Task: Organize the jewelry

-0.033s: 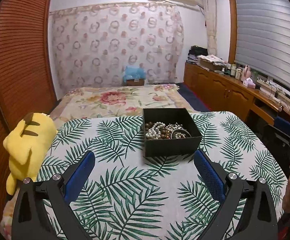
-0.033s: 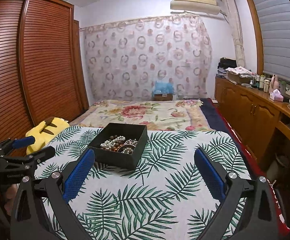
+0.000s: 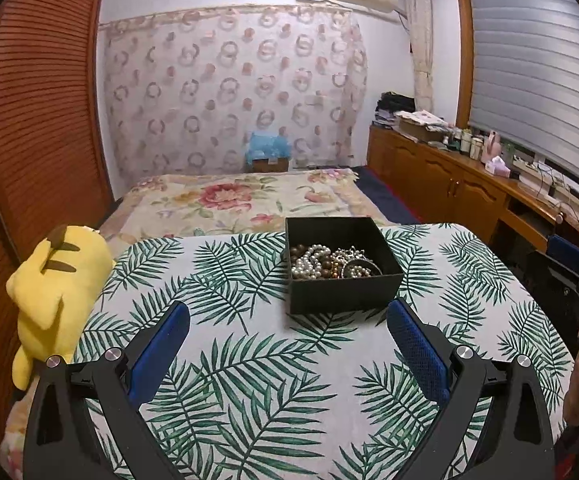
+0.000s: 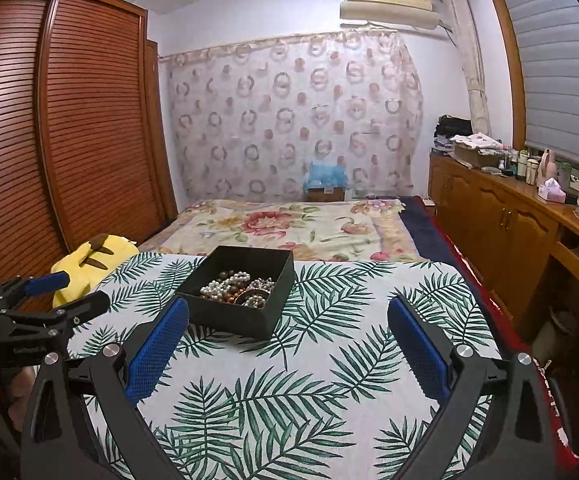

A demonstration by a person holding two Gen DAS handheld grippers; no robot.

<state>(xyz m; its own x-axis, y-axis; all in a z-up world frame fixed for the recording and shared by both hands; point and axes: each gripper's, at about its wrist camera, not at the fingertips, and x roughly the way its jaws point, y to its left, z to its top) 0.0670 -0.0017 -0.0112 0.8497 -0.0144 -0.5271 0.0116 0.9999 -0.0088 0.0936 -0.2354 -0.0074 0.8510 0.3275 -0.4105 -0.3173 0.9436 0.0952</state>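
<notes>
Left wrist view shows the left gripper (image 3: pixel 288 334) with its jaws spread wide and nothing between them; the black box (image 3: pixel 343 266) stands ahead of the jaws, a little toward the right finger, on the leaf-print cloth (image 3: pixel 249 380); inside it the jewelry (image 3: pixel 329 261), pearls and brown beads, lies in one mixed heap. In the right wrist view the right gripper (image 4: pixel 288 334) is also wide open and holds nothing; there the box sits ahead of the left finger. No piece lies on the cloth outside the box. This fits two stages: everything already gathered into the box, or a tangled heap waiting for sorting; the pictures do not settle which. A yellow plush toy (image 3: pixel 55 280) lies beyond the left finger.
</notes>
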